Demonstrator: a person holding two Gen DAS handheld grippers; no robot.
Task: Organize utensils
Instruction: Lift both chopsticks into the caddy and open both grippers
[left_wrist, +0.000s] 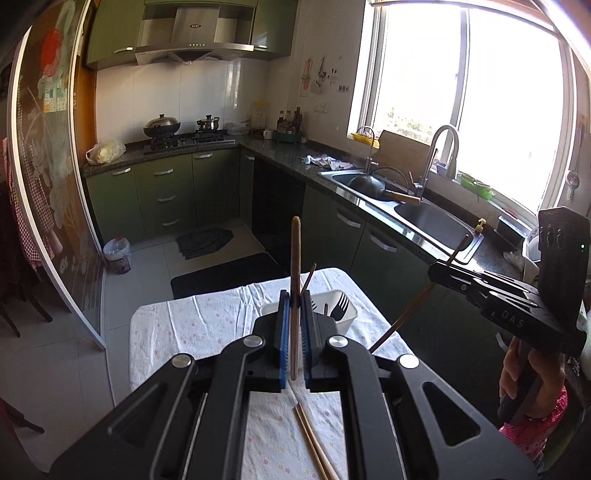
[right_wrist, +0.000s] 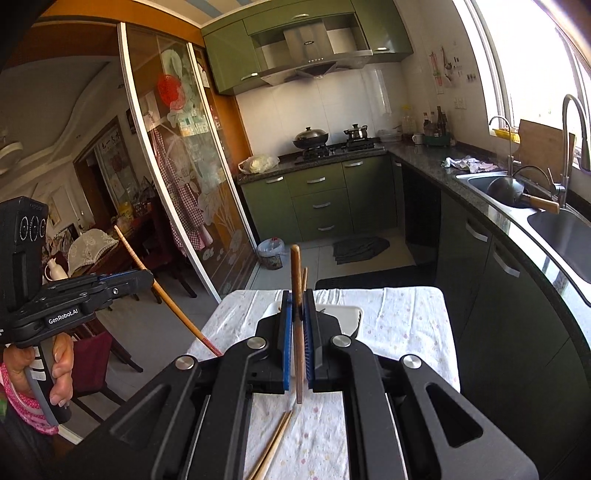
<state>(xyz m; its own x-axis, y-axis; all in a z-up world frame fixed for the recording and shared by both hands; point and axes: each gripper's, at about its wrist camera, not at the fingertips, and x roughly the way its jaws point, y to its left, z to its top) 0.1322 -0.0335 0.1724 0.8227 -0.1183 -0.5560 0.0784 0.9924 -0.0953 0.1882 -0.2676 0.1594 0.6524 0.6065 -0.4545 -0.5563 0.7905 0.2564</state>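
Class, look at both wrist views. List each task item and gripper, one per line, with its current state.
Left gripper: shut on a chopstick, held upright.
Right gripper: shut on a chopstick, upright.
White bin: holds a fork.
Two chopsticks: lying on the tablecloth.

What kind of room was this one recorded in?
A home kitchen: a gas stove with pots under a range hood, and a steel sink below the window.

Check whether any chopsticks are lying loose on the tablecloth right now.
Yes, a pair of chopsticks lies side by side on the tablecloth, below the left gripper, which is shut on another chopstick.
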